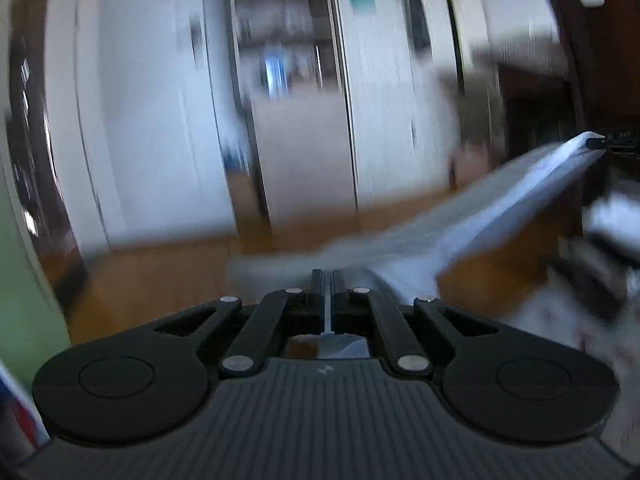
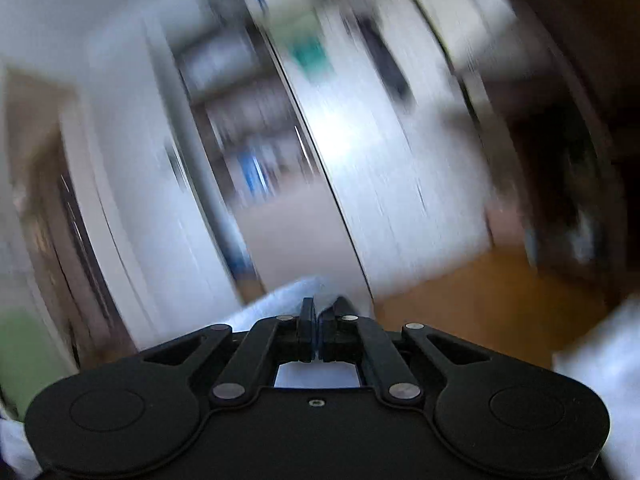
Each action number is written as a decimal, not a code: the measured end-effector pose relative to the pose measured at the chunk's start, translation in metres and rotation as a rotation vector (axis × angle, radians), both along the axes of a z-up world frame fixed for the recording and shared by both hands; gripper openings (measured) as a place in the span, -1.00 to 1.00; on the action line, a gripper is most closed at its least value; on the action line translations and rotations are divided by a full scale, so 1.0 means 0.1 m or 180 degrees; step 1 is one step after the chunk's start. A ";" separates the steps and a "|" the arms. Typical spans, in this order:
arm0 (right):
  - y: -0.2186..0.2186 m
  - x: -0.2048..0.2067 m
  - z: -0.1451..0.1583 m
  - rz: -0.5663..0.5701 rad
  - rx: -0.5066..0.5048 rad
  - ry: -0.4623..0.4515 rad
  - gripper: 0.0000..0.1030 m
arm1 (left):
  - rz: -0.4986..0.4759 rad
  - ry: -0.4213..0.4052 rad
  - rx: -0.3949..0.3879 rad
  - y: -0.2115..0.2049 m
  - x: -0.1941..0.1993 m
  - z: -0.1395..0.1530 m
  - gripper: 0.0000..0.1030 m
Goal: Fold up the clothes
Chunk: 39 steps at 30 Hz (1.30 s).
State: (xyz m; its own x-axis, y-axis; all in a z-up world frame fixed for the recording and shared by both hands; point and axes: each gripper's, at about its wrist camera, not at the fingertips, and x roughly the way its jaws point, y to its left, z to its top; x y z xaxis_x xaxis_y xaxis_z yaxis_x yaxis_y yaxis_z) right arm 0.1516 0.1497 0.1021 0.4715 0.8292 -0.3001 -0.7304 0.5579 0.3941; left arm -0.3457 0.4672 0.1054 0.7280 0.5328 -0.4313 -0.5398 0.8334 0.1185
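A white garment (image 1: pixel 492 216) is stretched in the air between both grippers. In the left wrist view my left gripper (image 1: pixel 328 276) is shut on one edge of it, and the cloth runs up to the right, where the other gripper's fingertips (image 1: pixel 600 143) pinch its far corner. In the right wrist view my right gripper (image 2: pixel 318 306) is shut on the white garment (image 2: pixel 280 296), which bunches around the fingers and falls to the left. More white cloth (image 2: pixel 604 360) hangs at the right edge. Both views are motion-blurred.
White cabinet doors (image 1: pixel 152 112) and an open shelf (image 1: pixel 280 32) stand ahead above a wooden floor (image 1: pixel 160 280). Dark wooden furniture (image 1: pixel 600 60) is at the right. A green surface (image 1: pixel 24 280) sits at the left edge.
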 end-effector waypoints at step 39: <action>0.21 -0.29 -2.62 -0.0012 -0.3874 -0.0578 -0.86 | 0.1917 0.0310 -0.2031 1.02 0.98 -2.32 -0.71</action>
State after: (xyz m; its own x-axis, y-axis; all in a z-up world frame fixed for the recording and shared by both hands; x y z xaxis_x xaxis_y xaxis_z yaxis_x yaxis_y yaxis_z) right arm 0.1227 0.1712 -0.1597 0.5889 0.0535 -0.8064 -0.7180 0.4928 -0.4916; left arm -0.2478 0.5689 -0.1261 0.3457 0.4505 -0.8231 -0.9204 0.3335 -0.2040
